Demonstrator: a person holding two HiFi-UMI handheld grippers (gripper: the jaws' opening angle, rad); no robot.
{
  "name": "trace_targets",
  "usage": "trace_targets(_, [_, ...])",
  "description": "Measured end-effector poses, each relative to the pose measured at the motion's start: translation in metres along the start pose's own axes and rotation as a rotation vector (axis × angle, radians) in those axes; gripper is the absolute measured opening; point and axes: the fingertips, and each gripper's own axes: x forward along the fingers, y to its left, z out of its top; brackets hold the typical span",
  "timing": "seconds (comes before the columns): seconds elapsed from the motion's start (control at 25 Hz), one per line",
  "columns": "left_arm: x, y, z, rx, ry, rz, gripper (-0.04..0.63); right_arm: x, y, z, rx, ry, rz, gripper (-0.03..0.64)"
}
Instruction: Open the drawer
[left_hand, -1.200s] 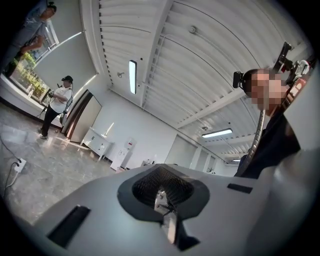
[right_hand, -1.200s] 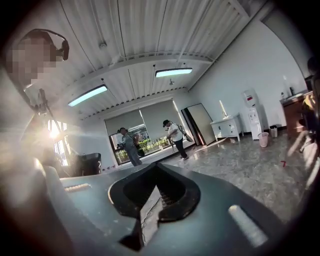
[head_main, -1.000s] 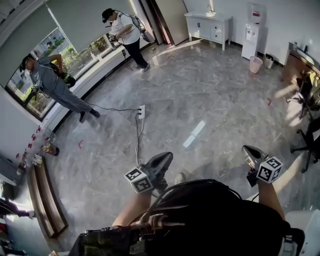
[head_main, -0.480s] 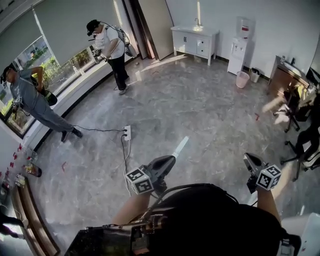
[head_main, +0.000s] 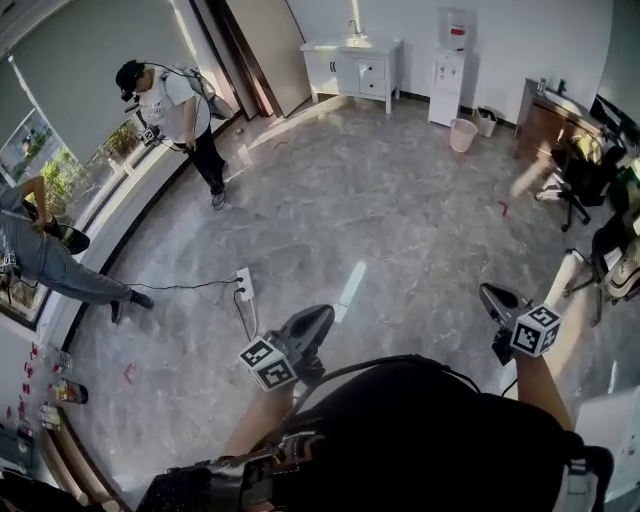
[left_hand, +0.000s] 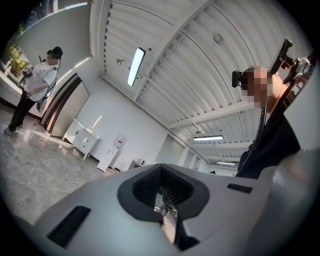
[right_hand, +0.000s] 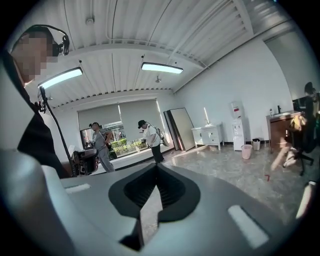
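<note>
A white cabinet with drawers (head_main: 355, 62) stands against the far wall, well across the room from me; its drawers look closed. It also shows small in the left gripper view as the cabinet (left_hand: 82, 140) and in the right gripper view as the cabinet (right_hand: 209, 135). My left gripper (head_main: 315, 322) is held out in front of my body, jaws together with nothing between them. My right gripper (head_main: 490, 297) is held out at the right, also shut and empty. Both point roughly level over the marble floor. In the gripper views, the left gripper (left_hand: 161, 169) and right gripper (right_hand: 156, 169) touch nothing.
A water dispenser (head_main: 452, 35) and a pink bin (head_main: 462, 133) stand right of the cabinet. A desk with office chairs (head_main: 580, 170) fills the right side. Two people (head_main: 175, 110) (head_main: 40, 255) stand by the windows at left. A power strip and cable (head_main: 245, 285) lie on the floor.
The whole room has shifted left and nearer in the head view, so I have moved across the floor towards the far wall. Both grippers came along, still shut.
</note>
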Motion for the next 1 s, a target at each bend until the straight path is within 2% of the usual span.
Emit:
trace_targets(0.16, [0.007, 0.025, 0.002, -0.015, 0.006, 0.034, 0.002, 0.027, -0.022, 0.011, 0.01, -0.007, 0.005, 0.002])
trace_targets(0.36, [0.042, 0.052, 0.01, 0.0, -0.007, 0.089, 0.002, 0.067, -0.065, 0.031, 0.002, -0.006, 0.063, 0.002])
trace_targets(0.56, [0.102, 0.079, 0.022, -0.013, -0.037, 0.146, 0.002, 0.107, -0.126, 0.061, 0.01, 0.004, 0.123, 0.002])
trace_targets(0.72, [0.163, 0.074, 0.032, 0.04, -0.059, 0.164, 0.002, 0.119, -0.177, 0.098, -0.064, 0.0, 0.18, 0.002])
trace_targets(0.84, [0.219, 0.081, 0.035, 0.015, -0.101, 0.176, 0.002, 0.123, -0.226, 0.122, -0.089, -0.009, 0.199, 0.002])
trace_targets(1.0, [0.27, 0.091, 0.029, 0.013, -0.067, 0.165, 0.001, 0.137, -0.271, 0.123, -0.064, 0.009, 0.205, 0.002])
